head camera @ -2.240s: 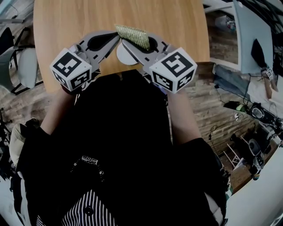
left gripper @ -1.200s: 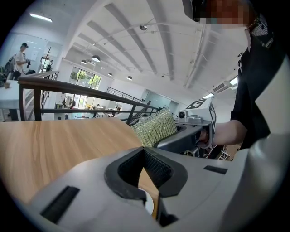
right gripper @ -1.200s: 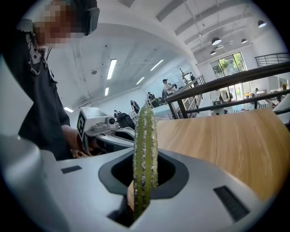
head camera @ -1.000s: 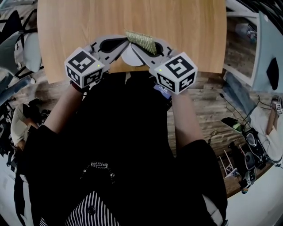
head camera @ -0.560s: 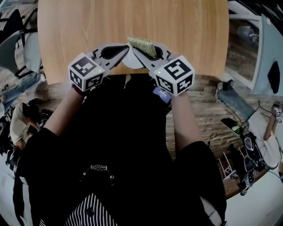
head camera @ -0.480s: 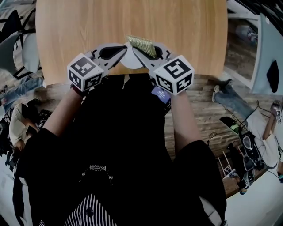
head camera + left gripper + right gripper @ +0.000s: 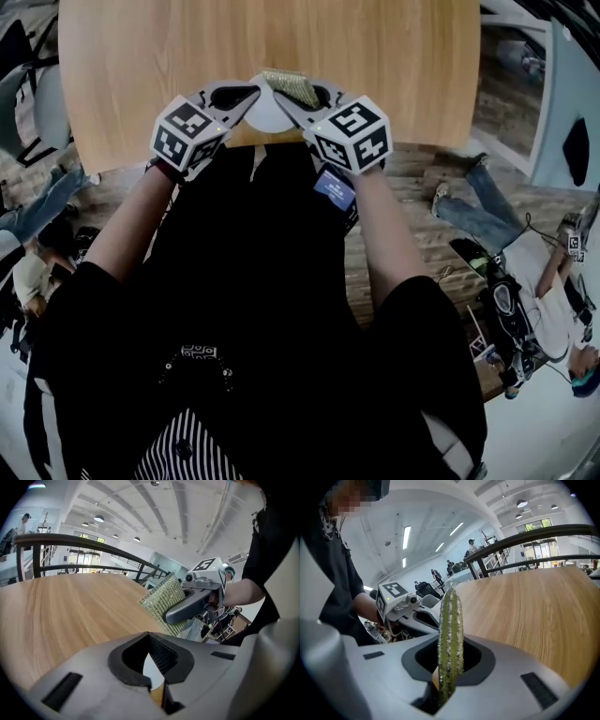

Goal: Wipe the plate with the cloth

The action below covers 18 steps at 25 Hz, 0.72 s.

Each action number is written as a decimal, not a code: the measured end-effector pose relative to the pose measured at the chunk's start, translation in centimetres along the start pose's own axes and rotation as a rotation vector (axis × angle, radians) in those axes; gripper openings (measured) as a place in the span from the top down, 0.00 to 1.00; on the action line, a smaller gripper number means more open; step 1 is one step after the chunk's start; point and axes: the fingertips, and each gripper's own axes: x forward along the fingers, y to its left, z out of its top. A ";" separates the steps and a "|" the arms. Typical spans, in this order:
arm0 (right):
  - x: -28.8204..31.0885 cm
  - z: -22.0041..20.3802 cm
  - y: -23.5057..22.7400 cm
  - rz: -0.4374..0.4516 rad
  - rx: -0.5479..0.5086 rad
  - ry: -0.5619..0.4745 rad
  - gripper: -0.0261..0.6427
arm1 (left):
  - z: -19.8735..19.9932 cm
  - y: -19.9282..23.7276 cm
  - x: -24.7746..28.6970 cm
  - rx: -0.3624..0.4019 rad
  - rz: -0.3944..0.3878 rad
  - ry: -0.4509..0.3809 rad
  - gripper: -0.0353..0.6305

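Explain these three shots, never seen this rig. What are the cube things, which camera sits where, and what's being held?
There is no robot here: a person holds a two-jaw gripper in each hand, and the black-and-white marker cubes are part of each gripper. The head view comes from a camera on the person's head, looking steeply down at a wooden table. The other two views come from cameras riding on the grippers, looking along their jaws. The left gripper is shut on the rim of a white plate, which shows edge-on in its own view. The right gripper is shut on a green-gold glittery cloth, held close by the plate at the table's near edge. Nothing else shows lying on the table.
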 end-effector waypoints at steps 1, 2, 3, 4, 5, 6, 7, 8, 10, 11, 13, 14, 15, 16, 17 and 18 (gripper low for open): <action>0.2 -0.8 -0.3 -0.002 -0.003 0.020 0.88 | -0.5 -0.1 0.4 0.004 0.002 0.015 0.97; 0.5 -1.6 -0.6 -0.004 -0.007 0.041 0.88 | -1.1 -0.1 0.9 0.007 0.004 0.030 0.97; 0.9 -2.4 -0.9 -0.005 -0.011 0.061 0.88 | -1.8 -0.1 1.2 0.008 0.005 0.045 0.97; 1.2 -3.0 -1.2 -0.006 -0.015 0.079 0.88 | -2.5 0.1 1.6 0.010 0.008 0.061 0.97; 1.6 -3.5 -1.4 -0.006 -0.019 0.096 0.88 | -3.2 0.2 2.0 0.014 0.012 0.080 0.97; 2.0 -4.0 -1.5 -0.008 -0.026 0.114 0.88 | -4.0 0.4 2.3 0.019 0.015 0.101 0.97; 2.4 -4.4 -1.6 -0.008 -0.034 0.131 0.88 | -4.6 0.5 2.6 0.021 0.018 0.120 0.97; 2.8 -4.8 -1.7 -0.008 -0.040 0.145 0.88 | -5.2 0.5 2.8 0.019 0.019 0.136 0.97; 3.6 -5.6 -1.7 -0.005 -0.050 0.168 0.88 | -5.8 0.5 3.1 0.022 0.020 0.160 0.97; 3.9 -6.0 -1.7 -0.005 -0.057 0.182 0.88 | -6.2 0.4 3.4 0.036 0.019 0.175 0.97; 4.3 -7.0 -1.7 -0.011 -0.078 0.214 0.88 | -7.1 0.4 4.1 0.069 0.012 0.215 0.97; 4.5 -7.3 -1.8 -0.015 -0.085 0.229 0.88 | -7.5 0.4 4.4 0.079 0.008 0.237 0.97; 4.7 -7.6 -1.9 -0.018 -0.089 0.240 0.88 | -7.9 0.5 4.6 0.086 0.005 0.257 0.97; 5.0 -7.8 -2.0 -0.018 -0.089 0.249 0.88 | -8.3 0.7 4.7 0.093 0.004 0.274 0.97; 5.3 -8.0 -2.0 -0.019 -0.087 0.255 0.88 | -8.7 0.8 4.8 0.100 0.004 0.287 0.97; 5.5 -8.2 -2.1 -0.022 -0.084 0.261 0.88 | -9.1 0.9 4.9 0.108 0.002 0.294 0.97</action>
